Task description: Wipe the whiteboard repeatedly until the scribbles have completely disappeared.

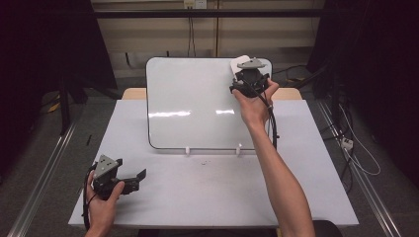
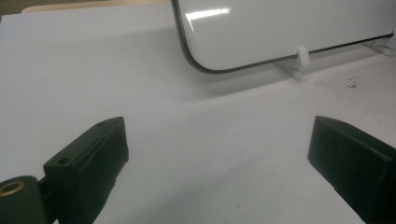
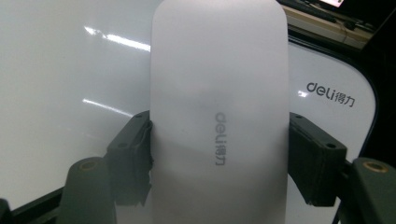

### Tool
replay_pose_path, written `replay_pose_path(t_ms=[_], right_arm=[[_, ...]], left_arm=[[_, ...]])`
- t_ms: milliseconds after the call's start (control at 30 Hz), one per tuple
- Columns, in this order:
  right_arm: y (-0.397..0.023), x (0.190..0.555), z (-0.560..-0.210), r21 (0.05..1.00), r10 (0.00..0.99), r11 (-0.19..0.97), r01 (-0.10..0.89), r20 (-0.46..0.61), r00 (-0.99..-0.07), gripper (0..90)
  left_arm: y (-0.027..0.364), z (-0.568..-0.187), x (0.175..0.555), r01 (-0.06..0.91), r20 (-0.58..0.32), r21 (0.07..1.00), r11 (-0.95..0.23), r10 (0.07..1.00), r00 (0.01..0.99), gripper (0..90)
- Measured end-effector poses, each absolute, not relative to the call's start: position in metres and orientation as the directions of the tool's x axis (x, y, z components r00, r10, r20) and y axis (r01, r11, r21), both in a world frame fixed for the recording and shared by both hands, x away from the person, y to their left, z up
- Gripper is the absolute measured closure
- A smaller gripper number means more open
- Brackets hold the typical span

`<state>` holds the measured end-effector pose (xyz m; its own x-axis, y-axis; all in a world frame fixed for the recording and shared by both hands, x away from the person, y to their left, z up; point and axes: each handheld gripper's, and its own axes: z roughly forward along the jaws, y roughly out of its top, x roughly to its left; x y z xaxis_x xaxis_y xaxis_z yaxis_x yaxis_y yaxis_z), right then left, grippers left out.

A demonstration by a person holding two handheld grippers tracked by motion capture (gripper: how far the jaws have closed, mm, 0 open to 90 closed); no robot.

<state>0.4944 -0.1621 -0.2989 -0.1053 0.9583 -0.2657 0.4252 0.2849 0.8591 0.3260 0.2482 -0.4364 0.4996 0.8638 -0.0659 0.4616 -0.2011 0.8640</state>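
Note:
A white whiteboard (image 1: 197, 103) leans on two small white feet at the back of the table. My right gripper (image 1: 245, 69) is up at the board's top right corner, shut on a white board eraser (image 1: 240, 62). In the right gripper view the eraser (image 3: 219, 107) stands between both black jaws, which press its sides, with the board (image 3: 60, 84) right behind it. My left gripper (image 1: 140, 178) rests in a hand near the table's front left corner, open and holding nothing. The left gripper (image 2: 217, 154) has only bare table between its wide-apart jaws.
The white table (image 1: 207, 192) carries the board and a few dark specks (image 2: 351, 82) near the board's foot (image 2: 301, 58). Cables trail on the floor to the right, and dark curtains stand at both sides.

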Motion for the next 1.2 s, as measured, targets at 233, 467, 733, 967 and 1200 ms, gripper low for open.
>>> replay_pose_path(t_ms=[233, 467, 733, 967, 1200], right_arm=[[-0.144, 0.492, -0.307, 0.845, 0.947, 0.322, 0.427, -0.286, -0.148, 31.5], [-0.106, 0.486, -0.319, 0.833, 0.917, 0.395, 0.387, -0.333, -0.220, 31.5], [-0.062, 0.483, -0.327, 0.816, 0.882, 0.460, 0.351, -0.374, -0.286, 31.4], [-0.052, 0.486, -0.327, 0.817, 0.875, 0.471, 0.332, -0.386, -0.291, 31.4], [-0.052, 0.488, -0.326, 0.821, 0.874, 0.469, 0.325, -0.378, -0.305, 31.2]], left_arm=[[0.247, -0.437, 0.327, 0.462, -0.068, 0.863, -0.205, 0.859, 0.508, 4.9], [0.248, -0.436, 0.327, 0.463, -0.061, 0.860, -0.215, 0.857, 0.511, 4.9], [0.246, -0.437, 0.328, 0.462, -0.066, 0.861, -0.211, 0.856, 0.513, 4.9], [0.246, -0.437, 0.328, 0.464, -0.066, 0.860, -0.214, 0.854, 0.516, 5.0], [0.245, -0.437, 0.328, 0.461, -0.066, 0.861, -0.214, 0.853, 0.519, 4.9]])
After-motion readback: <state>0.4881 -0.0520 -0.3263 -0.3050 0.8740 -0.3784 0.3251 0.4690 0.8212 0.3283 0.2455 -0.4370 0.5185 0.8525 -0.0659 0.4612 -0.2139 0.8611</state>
